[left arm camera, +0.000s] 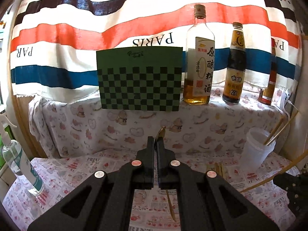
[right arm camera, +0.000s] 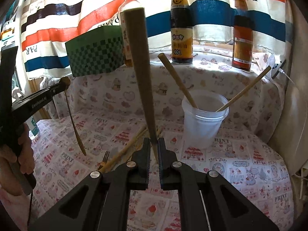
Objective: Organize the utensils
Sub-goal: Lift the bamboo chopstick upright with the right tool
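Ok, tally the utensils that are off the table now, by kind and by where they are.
Bamboo chopsticks standing in the translucent plastic cup: 2
Bamboo chopstick clamped in the right gripper: 1
Slim golden spoon clamped in the left gripper: 1
Total: 4

Red-capped bottle (left arm camera: 271,77) cut off rightward

"PARIS" on curtain (left arm camera: 152,39), "28%" on bottle (right arm camera: 182,28)

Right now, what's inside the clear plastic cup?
Two wooden chopsticks stand in the clear plastic cup, leaning to opposite sides of the rim. The frosted wall hides their lower ends and the cup's bottom.
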### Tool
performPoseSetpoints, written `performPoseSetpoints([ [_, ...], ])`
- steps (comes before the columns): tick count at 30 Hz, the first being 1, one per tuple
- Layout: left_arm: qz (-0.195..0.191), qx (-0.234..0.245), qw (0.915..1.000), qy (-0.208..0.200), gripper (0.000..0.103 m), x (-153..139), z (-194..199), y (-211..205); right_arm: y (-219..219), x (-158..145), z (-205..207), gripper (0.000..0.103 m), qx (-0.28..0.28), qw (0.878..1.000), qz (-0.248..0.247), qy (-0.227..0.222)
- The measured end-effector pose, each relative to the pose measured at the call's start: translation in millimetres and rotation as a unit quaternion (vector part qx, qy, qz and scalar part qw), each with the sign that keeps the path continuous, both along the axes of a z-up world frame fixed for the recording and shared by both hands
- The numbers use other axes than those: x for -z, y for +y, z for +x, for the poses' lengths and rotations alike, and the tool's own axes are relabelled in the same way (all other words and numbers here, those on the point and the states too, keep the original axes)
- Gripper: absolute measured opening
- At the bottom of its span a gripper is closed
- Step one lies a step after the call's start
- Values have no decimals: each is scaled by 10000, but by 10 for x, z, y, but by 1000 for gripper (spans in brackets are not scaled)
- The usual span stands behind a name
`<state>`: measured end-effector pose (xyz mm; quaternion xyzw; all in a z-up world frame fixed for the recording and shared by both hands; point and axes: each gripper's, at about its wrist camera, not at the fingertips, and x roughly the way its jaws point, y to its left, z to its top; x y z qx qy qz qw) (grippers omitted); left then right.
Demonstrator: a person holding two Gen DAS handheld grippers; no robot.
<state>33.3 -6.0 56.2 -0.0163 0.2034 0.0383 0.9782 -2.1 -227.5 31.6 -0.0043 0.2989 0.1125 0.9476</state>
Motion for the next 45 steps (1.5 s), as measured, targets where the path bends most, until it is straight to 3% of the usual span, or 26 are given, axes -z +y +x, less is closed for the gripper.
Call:
performPoseSetpoints([
  [12, -73, -66, 10000, 3, 2, -3, 11, 54, 5, -5, -19, 13, 52, 10000, -43, -26],
  [14, -101, -75, 9999, 2, 2, -3, 9, 72, 8, -2, -14, 5, 77, 9999, -93, -23],
  [22, -213, -100, 9997, -40, 2, -16, -4, 112, -12, -99, -114, 3, 140, 9994, -73, -292],
  [28, -339, 267, 9981, -436, 1, -115, -149, 59, -99, -358, -271, 2, 110, 9976, 89, -677],
  [31, -136, 321, 9973, -645, 1, -192, -238, -71, -125, -544, -306, 2, 158, 9960, -4, -884],
  [33, -16, 312, 9968, -737, 1, -227, -287, -162, -126, -612, -284, 2, 156, 9965, -142, -811],
  [36, 50, 382, 9960, -806, 1, -244, -358, -248, -200, -593, -262, 2, -9, 9986, 32, -536],
  [40, 73, 380, 9958, -834, 1, -232, -407, -288, -287, -254, -179, 3, -238, 9989, 348, 194],
  [45, 68, 250, 9959, -865, 1, -188, -383, -240, -174, 162, 83, 14, -291, 9957, 79, 880],
])
